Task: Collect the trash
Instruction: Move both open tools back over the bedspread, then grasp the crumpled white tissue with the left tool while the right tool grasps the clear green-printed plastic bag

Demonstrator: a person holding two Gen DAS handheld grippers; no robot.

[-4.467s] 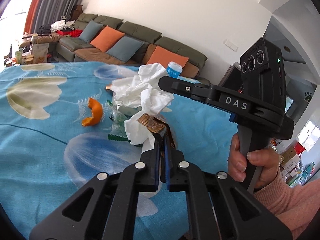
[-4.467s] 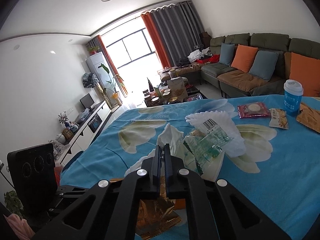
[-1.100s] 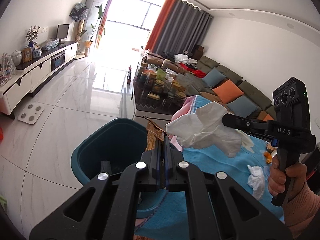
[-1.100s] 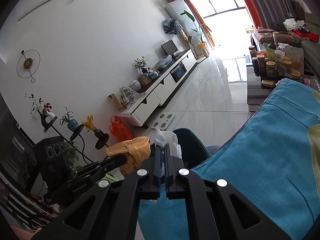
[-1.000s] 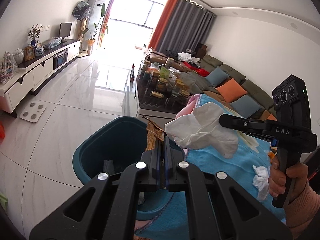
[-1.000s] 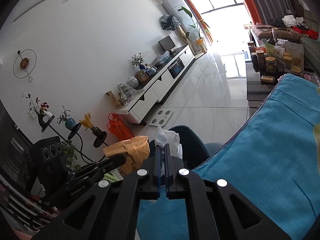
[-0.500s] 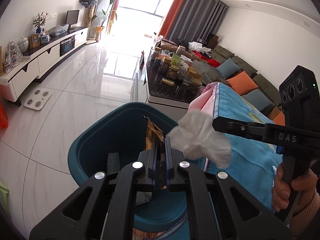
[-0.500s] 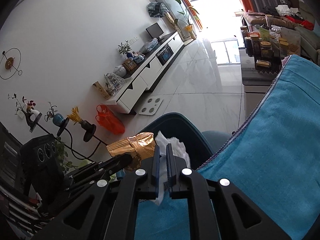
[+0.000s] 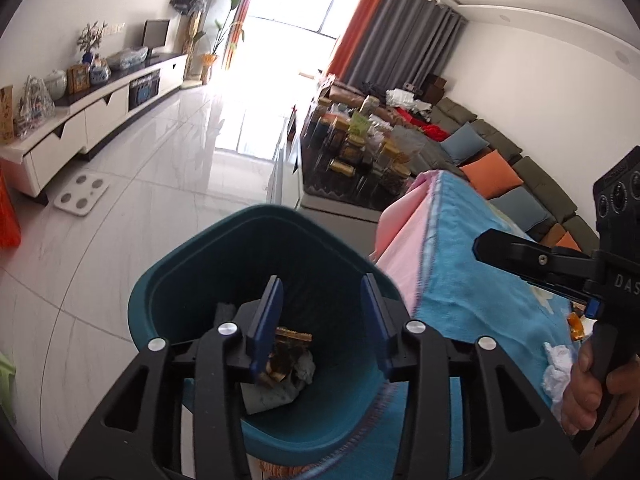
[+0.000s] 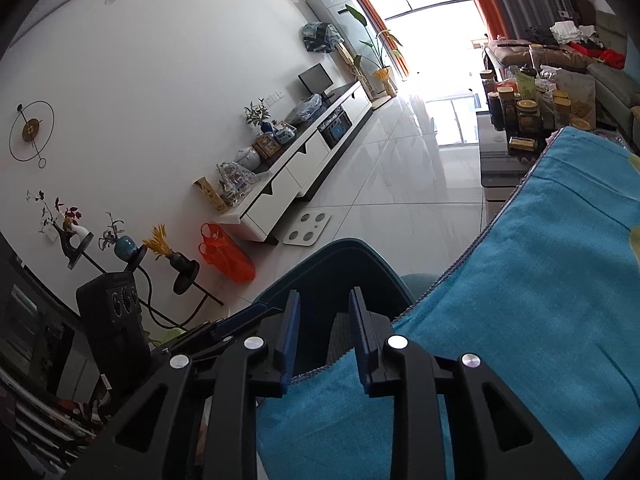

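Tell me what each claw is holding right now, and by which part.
Nothing. Both the left claw and right claw have just been opening, with nothing between their jaws; the gold wrapper lies in the teal bin.

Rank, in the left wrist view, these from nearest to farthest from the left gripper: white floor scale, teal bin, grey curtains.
From the left gripper:
1. Teal bin, directly below the open jaws.
2. White floor scale, on the floor, left.
3. Grey curtains, far wall, upper right.

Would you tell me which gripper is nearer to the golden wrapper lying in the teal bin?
Left. The left gripper hangs open directly above the golden wrapper in the teal bin; the right gripper, also open, sits over the bin's table-side edge.
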